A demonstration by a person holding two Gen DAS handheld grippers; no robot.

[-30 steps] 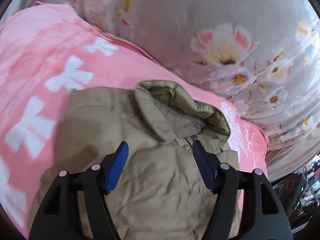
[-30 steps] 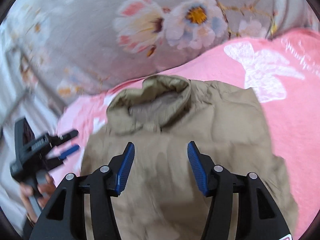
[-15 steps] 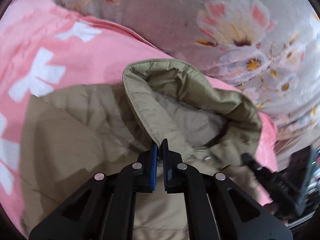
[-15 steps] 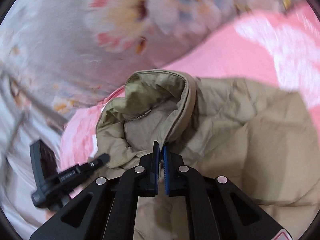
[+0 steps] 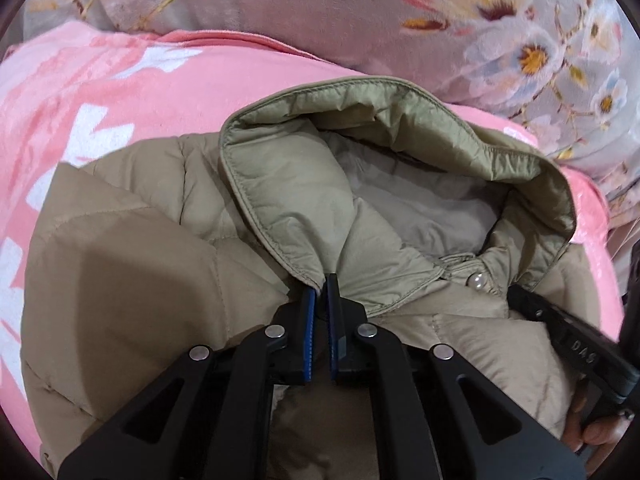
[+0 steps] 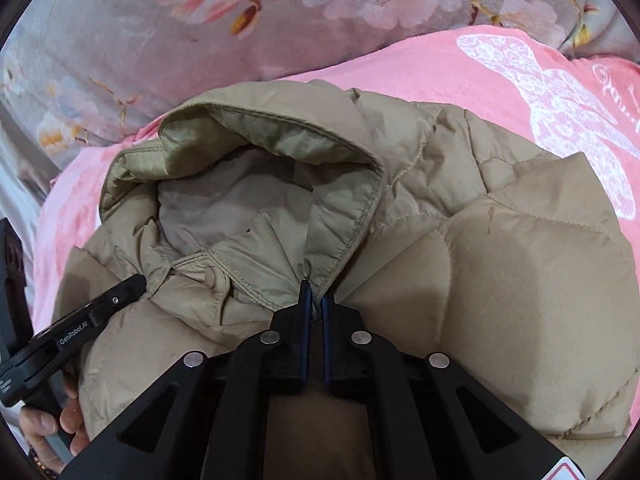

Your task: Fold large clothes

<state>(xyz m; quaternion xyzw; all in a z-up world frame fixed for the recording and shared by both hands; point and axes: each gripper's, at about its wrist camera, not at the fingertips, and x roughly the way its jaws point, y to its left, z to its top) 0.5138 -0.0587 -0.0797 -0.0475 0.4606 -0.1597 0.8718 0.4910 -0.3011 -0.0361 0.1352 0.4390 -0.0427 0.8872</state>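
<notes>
Two grippers are at work on one garment, a khaki quilted puffer jacket [image 5: 132,264] lying front-up on a pink blanket [image 5: 92,92] printed with white shapes, with a grey floral quilt [image 5: 520,40] bunched up behind it. We see the left gripper [image 5: 321,286] with its blue pads drawn almost together, pinching the lower edge of the collar [image 5: 288,200] on the left of the open neck in its own view; the fabric edge runs down into the narrow slit between the pads. Our right gripper [image 6: 314,294] is likewise nearly closed, its pads clamped on the hem of the collar on the opposite side of the neck opening, where a fold of cloth is caught between them. Both sets of jaws have just been closing, each with collar fabric between them. The collar stands up in a ring around the paler lining [image 5: 416,200], and a pearly snap button [image 5: 476,282] sits at the throat between the two grips. From the left wrist camera we catch the other gripper's black finger coming in at the right edge, with fingertips [image 5: 596,436] of the hand holding it below. The right wrist camera shows the left tool at the lower left, its finger touching the jacket near the throat, and a hand [image 6: 52,424] wrapped around its handle.
</notes>
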